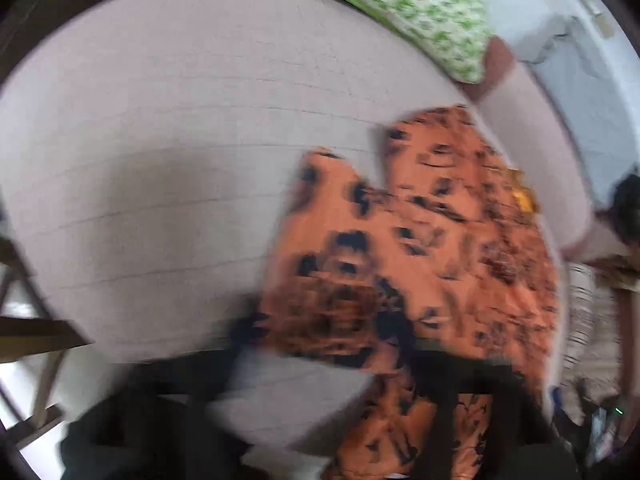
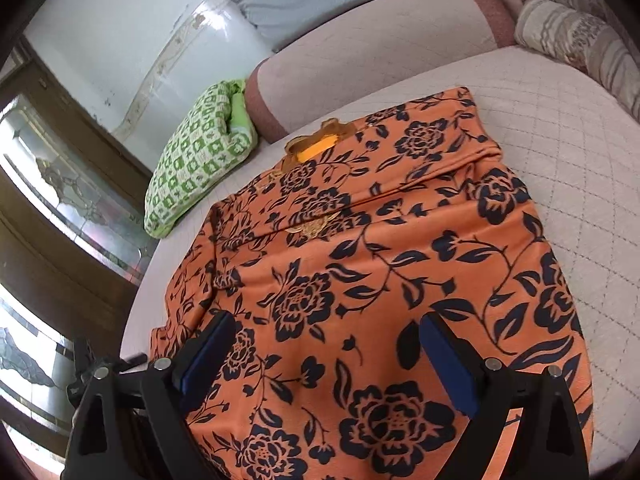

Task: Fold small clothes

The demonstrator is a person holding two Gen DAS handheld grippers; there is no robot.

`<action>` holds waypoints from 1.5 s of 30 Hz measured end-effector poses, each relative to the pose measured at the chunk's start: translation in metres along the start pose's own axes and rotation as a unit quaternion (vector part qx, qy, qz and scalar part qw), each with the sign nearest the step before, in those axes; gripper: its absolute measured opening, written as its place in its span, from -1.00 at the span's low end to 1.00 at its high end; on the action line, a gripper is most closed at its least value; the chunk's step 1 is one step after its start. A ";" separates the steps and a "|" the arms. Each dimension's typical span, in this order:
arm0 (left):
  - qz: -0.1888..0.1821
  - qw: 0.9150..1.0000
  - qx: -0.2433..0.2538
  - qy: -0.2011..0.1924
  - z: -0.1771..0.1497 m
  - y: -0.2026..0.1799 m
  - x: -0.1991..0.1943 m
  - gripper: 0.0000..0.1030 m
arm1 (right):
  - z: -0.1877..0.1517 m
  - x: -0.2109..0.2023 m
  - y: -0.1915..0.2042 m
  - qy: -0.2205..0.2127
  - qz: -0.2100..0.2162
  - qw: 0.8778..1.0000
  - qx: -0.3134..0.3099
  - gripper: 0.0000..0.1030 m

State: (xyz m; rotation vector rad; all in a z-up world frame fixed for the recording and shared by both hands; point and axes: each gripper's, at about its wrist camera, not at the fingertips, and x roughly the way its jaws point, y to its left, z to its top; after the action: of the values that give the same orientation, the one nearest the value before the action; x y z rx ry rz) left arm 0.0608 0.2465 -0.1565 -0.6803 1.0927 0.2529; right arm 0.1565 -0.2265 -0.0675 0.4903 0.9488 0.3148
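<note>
Hand-held gripper point(image 2: 328, 364) on my right hung released above the orange flowered garment point(image 2: 360, 264) spread on the bed point(image 2: 560, 128), while my left hand-held gripper point(image 1: 432, 420) was clenched, seemingly on its hem, so I judged a taut, even lift best.

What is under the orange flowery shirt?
The shirt lies on a pale quilted bed cover, which shows all around it. Whatever sits directly beneath the cloth is covered, so I cannot tell if anything else is there.
</note>
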 end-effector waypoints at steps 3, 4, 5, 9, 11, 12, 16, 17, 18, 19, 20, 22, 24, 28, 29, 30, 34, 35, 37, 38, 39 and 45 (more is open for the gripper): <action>-0.017 1.000 -0.010 0.001 0.002 0.001 -0.007 -0.86 | 0.002 -0.001 -0.010 -0.007 0.002 1.000 0.012 0.84; -0.022 1.000 0.007 -0.020 0.002 -0.007 -0.017 -0.87 | 0.003 -0.002 -0.012 -0.009 0.003 1.000 0.015 0.84; -0.029 0.999 0.022 -0.037 0.004 -0.016 -0.029 -0.87 | 0.003 -0.002 -0.014 -0.010 0.004 1.000 0.017 0.84; -0.075 0.986 0.078 -0.126 0.026 -0.080 -0.092 -0.87 | 0.004 -0.003 -0.028 -0.017 0.005 0.999 0.035 0.84; -0.097 0.975 0.105 -0.169 0.040 -0.114 -0.125 -0.87 | 0.006 -0.003 -0.037 -0.021 0.010 0.998 0.052 0.84; -0.108 0.967 0.123 -0.195 0.049 -0.134 -0.145 -0.87 | 0.007 -0.003 -0.040 -0.023 0.012 0.998 0.058 0.84; -0.127 0.932 0.202 -0.273 0.086 -0.225 -0.207 -0.87 | 0.011 -0.008 -0.050 -0.038 0.022 0.996 0.074 0.84; -0.122 0.924 0.218 -0.290 0.095 -0.251 -0.217 -0.87 | 0.012 -0.008 -0.052 -0.039 0.023 0.996 0.077 0.84; -0.123 0.921 0.225 -0.292 0.101 -0.267 -0.219 -0.87 | 0.012 -0.009 -0.056 -0.041 0.026 0.995 0.083 0.84; -0.122 0.919 0.229 -0.297 0.106 -0.287 -0.220 -0.87 | 0.013 -0.010 -0.058 -0.042 0.030 0.995 0.088 0.84; -0.121 0.916 0.235 -0.301 0.107 -0.302 -0.220 -0.87 | 0.014 -0.012 -0.060 -0.045 0.033 0.994 0.092 0.84; -0.130 0.913 0.249 -0.296 0.100 -0.327 -0.210 -0.87 | 0.016 -0.017 -0.064 -0.055 0.037 0.993 0.100 0.84; -0.140 0.908 0.268 -0.289 0.082 -0.351 -0.191 -0.86 | 0.017 -0.020 -0.069 -0.061 0.043 0.991 0.111 0.84; -0.176 0.901 0.317 -0.238 0.032 -0.409 -0.120 -0.85 | 0.019 -0.021 -0.077 -0.061 0.054 0.988 0.128 0.84; -0.177 0.902 0.342 -0.195 0.014 -0.428 -0.084 -0.82 | 0.019 -0.021 -0.077 -0.062 0.054 0.988 0.128 0.84; -0.176 0.903 0.364 -0.147 -0.002 -0.441 -0.050 -0.54 | 0.019 -0.021 -0.077 -0.062 0.052 0.989 0.127 0.84; -0.115 0.911 0.393 0.050 -0.043 -0.433 0.063 -0.20 | 0.018 -0.022 -0.080 -0.068 0.037 0.989 0.128 0.84; -0.107 0.915 0.382 0.066 -0.044 -0.419 0.072 -0.20 | 0.018 -0.023 -0.080 -0.070 0.030 0.989 0.127 0.84; -0.104 0.920 0.376 0.046 -0.037 -0.384 0.064 -0.13 | 0.018 -0.026 -0.082 -0.076 0.021 0.989 0.127 0.84; -0.095 0.919 0.382 0.018 -0.030 -0.364 0.052 -0.06 | 0.018 -0.027 -0.082 -0.078 0.019 0.989 0.128 0.84; -0.085 0.919 0.385 -0.001 -0.022 -0.351 0.045 0.17 | 0.020 -0.028 -0.082 -0.078 0.018 0.988 0.129 0.84; 0.036 0.924 0.367 -0.100 0.042 -0.233 0.019 0.35 | 0.055 -0.018 -0.061 -0.057 0.019 0.995 0.085 0.84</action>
State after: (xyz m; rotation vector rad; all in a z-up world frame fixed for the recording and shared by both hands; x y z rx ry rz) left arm 0.2187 0.0904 -0.0726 0.0597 0.9220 -0.0364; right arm 0.1948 -0.3008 -0.0604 0.6762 0.8589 0.2374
